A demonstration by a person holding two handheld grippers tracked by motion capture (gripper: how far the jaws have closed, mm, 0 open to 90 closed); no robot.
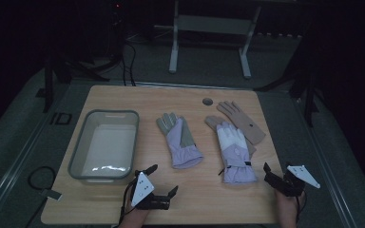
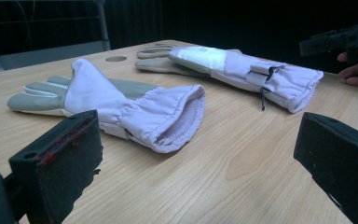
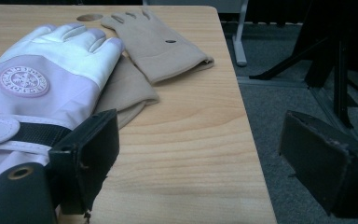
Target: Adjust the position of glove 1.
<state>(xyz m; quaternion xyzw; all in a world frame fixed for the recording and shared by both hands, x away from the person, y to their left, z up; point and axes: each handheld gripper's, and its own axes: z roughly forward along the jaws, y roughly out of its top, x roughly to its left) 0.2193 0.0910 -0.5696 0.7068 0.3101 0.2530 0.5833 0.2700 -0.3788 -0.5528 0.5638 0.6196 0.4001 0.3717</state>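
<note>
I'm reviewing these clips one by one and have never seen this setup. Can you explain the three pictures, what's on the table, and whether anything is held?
A person holds a two-jaw gripper in each hand. The high view looks down on the wooden table. The other two views come from cameras riding on each gripper. The left gripper and the right gripper are both open and hold nothing. On the table lie a grey bin, a lilac glove palm up, a second lilac glove lying partly over a beige glove, and another beige glove.
</note>
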